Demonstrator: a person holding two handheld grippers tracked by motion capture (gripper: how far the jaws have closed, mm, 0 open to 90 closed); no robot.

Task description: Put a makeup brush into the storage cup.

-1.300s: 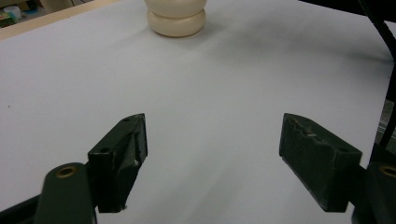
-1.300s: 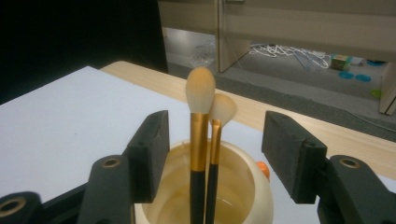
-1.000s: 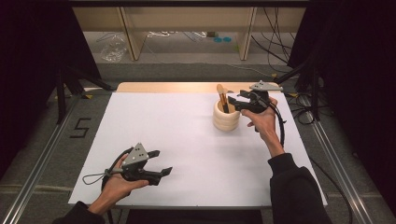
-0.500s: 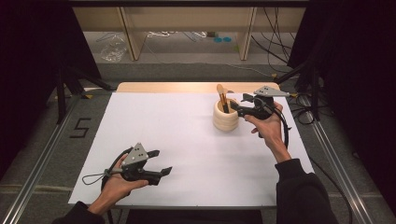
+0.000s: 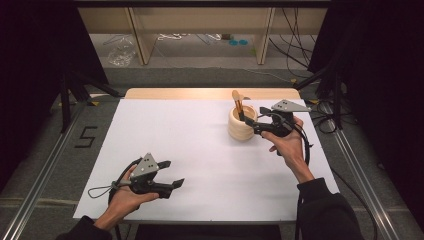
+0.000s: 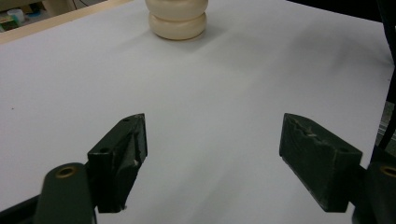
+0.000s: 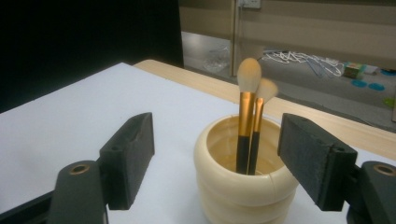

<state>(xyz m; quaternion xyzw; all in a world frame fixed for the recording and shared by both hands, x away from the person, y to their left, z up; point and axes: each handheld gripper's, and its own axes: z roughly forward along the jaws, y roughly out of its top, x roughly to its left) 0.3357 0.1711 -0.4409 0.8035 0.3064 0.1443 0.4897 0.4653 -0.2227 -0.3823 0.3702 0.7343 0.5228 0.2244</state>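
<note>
While both jaws gape:
Right gripper [image 5: 248,122]: released, just beside cup [image 5: 241,123].
Cup: two brushes [image 7: 246,116] upright inside.
Left gripper [image 5: 171,175]: released, low over white sheet [image 5: 200,145].

Cut off by the top edge of the left gripper view: the upper part of the cream holder [image 6: 176,18]. Hidden inside that holder in the right gripper view: the lower handles of two brushes [image 7: 246,119]. Too small to tell from the high view: how many brushes.
</note>
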